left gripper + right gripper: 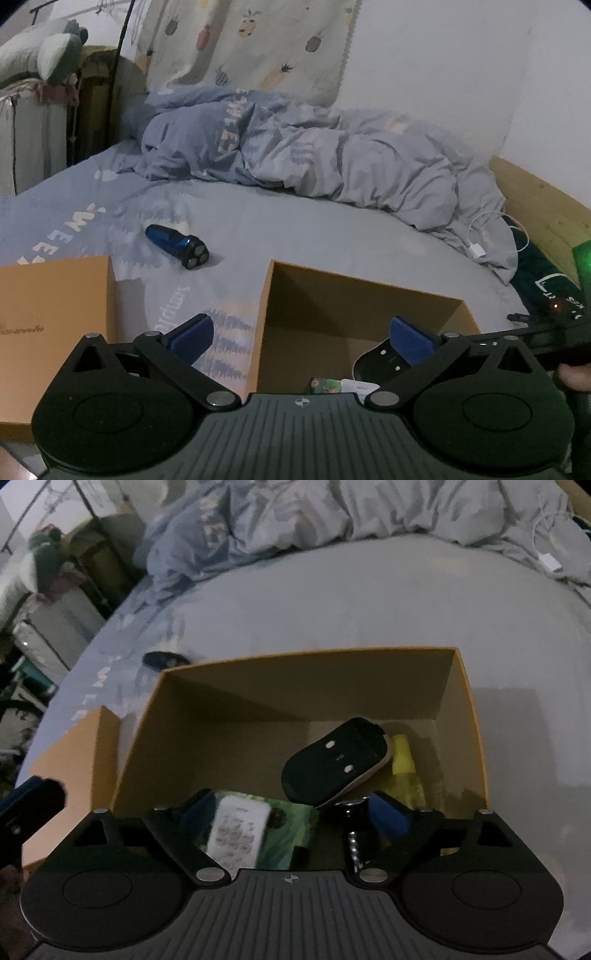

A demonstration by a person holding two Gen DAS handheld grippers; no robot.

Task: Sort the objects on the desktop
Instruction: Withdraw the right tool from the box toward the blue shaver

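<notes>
- Left hand-held gripper [301,334] is hovering with jaws apart, empty; right hand-held gripper [293,808] likewise, over the box [463,686].
- Shaver [177,245] is lying on the bed [295,229] at ten o'clock of the box.
- Probably rigid, glossy, slippery: taking it across the narrow mid-body looks best.

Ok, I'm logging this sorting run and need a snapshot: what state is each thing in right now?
Left tongs: open, empty.
Right tongs: open, empty, over the box.
Box: open, partly filled.
Lid: off, beside the box.
Shaver: lying on the bed, outside the box.
Mouse: in the box, upside down.
Remote: in the box, buttons up.
</notes>
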